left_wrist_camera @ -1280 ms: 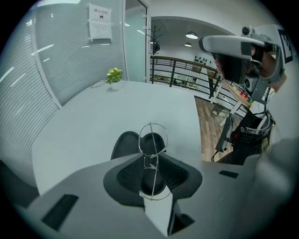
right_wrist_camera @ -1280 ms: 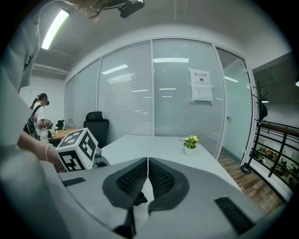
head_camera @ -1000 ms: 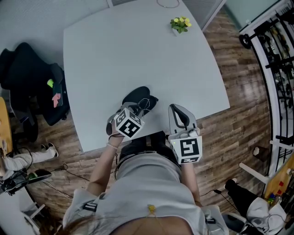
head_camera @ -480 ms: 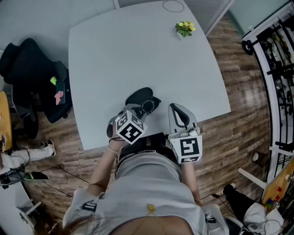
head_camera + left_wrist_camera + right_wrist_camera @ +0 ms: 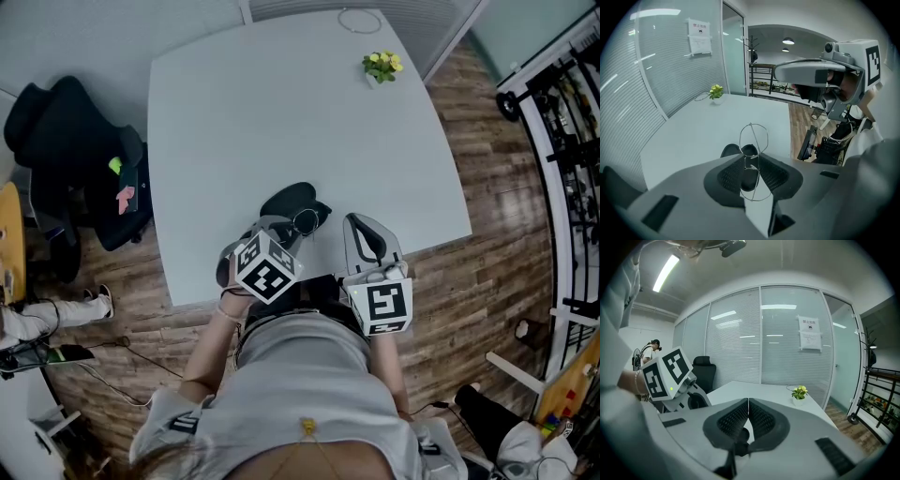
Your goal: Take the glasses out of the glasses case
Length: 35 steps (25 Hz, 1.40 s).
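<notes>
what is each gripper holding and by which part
The left gripper grips the glasses at the bridge, between the two lenses. The right gripper is shut on nothing.

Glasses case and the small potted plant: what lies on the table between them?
Nothing; the head view shows bare table between the glasses case and the potted plant.

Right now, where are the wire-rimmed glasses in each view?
Head view: the thin wire-rimmed glasses are at lower centre, at the right edge of the black oval case.
Left gripper view: dead centre, pinched by the left hand-held gripper.
Right gripper view: not in it.
Shared landmark: the small yellow-flowered potted plant.
</notes>
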Each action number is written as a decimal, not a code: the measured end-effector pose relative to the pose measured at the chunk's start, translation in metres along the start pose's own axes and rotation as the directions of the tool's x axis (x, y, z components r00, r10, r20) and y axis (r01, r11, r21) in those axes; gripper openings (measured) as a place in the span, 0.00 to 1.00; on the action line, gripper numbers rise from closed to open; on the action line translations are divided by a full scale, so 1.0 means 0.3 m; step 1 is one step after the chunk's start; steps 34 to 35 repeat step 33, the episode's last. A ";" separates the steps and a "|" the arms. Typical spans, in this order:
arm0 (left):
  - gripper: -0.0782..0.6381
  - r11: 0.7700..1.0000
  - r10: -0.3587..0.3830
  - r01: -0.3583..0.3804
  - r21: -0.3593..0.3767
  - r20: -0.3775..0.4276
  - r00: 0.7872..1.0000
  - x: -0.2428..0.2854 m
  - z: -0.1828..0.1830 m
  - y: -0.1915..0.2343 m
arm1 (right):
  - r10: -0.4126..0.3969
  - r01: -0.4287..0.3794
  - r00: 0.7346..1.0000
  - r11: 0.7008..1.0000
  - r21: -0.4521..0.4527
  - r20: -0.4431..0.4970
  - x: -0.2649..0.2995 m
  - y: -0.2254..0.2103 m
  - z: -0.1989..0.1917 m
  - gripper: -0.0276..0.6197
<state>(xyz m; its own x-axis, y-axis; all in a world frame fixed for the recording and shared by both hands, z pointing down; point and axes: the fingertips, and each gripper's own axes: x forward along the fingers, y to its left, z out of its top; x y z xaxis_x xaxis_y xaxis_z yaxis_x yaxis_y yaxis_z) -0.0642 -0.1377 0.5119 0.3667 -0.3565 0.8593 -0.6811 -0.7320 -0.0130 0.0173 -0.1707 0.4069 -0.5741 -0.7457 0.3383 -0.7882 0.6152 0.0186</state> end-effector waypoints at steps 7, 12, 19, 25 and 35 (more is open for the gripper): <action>0.27 1.000 -0.002 0.002 -0.009 0.004 1.000 -0.013 0.004 -0.004 | 0.007 -0.007 1.000 1.000 -0.010 -0.006 -0.002 0.011 0.004 0.07; 0.27 1.000 -0.002 0.002 -0.013 0.005 1.000 -0.017 0.004 -0.006 | 0.010 -0.010 1.000 1.000 -0.014 -0.006 -0.006 0.013 0.001 0.07; 0.27 1.000 0.005 -0.005 -0.017 0.008 1.000 -0.023 0.007 0.006 | 0.008 -0.008 1.000 1.000 -0.020 -0.004 -0.006 0.010 0.004 0.07; 0.27 1.000 0.004 -0.004 -0.025 0.005 1.000 -0.021 0.013 0.012 | 0.015 -0.015 1.000 1.000 -0.026 -0.009 -0.002 0.004 0.007 0.07; 0.27 0.999 0.007 -0.007 -0.041 0.010 1.000 -0.019 0.019 0.036 | 0.022 -0.022 1.000 0.999 -0.028 -0.012 0.015 0.000 0.011 0.07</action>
